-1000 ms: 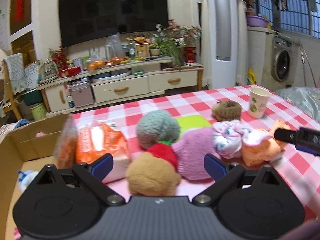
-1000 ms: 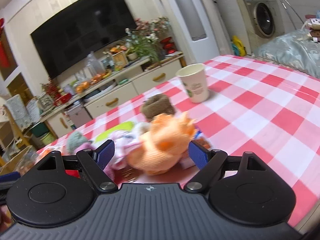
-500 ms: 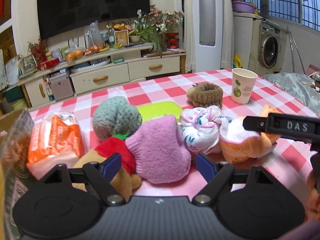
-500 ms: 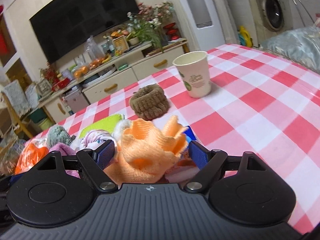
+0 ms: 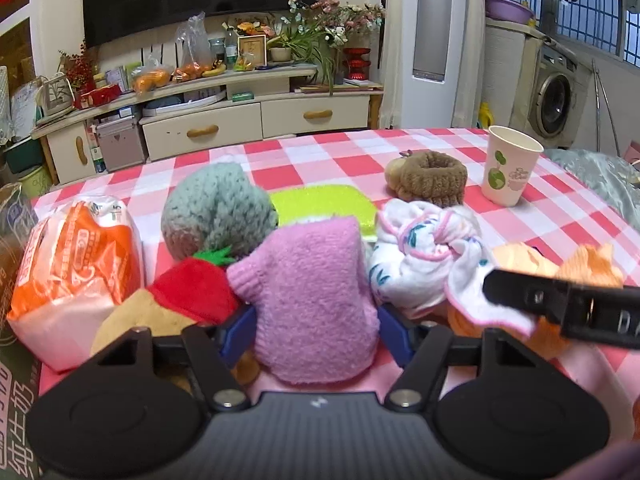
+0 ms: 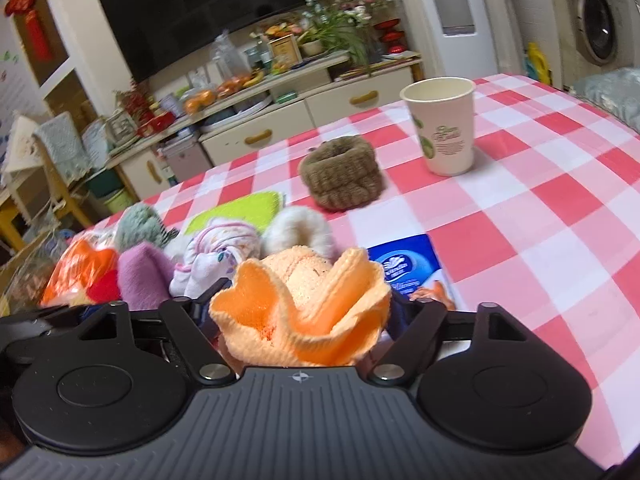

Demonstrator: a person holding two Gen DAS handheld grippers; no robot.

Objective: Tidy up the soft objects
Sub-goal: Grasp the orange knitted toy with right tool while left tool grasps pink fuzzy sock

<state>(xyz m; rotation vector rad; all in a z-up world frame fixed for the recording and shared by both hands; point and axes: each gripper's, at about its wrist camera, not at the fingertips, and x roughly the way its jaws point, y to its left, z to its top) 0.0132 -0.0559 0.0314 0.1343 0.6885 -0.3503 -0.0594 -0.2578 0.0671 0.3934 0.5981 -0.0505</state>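
My left gripper (image 5: 316,334) is shut on a pink fluffy knit piece (image 5: 312,300) that stands between its blue pads. My right gripper (image 6: 300,312) is shut on an orange cloth (image 6: 300,316), bunched up between its fingers; its dark body (image 5: 560,304) shows at the right of the left wrist view. Around them on the red-checked tablecloth (image 6: 520,240) lie a grey-green knit ball (image 5: 218,212), a red and tan plush (image 5: 188,296), a white floral cloth bundle (image 5: 416,256), a lime green cloth (image 5: 324,208) and a brown fuzzy ring (image 6: 342,178).
A paper cup (image 6: 442,124) stands at the back right. An orange tissue pack (image 5: 72,264) lies left, by a cardboard box (image 5: 16,400). A blue tissue pack (image 6: 408,276) lies under the orange cloth. A TV cabinet (image 5: 200,120) stands beyond the table.
My left gripper moved right from the tan plush to the pink knit piece and closed on it. My right gripper closed on the orange cloth and raised it slightly.
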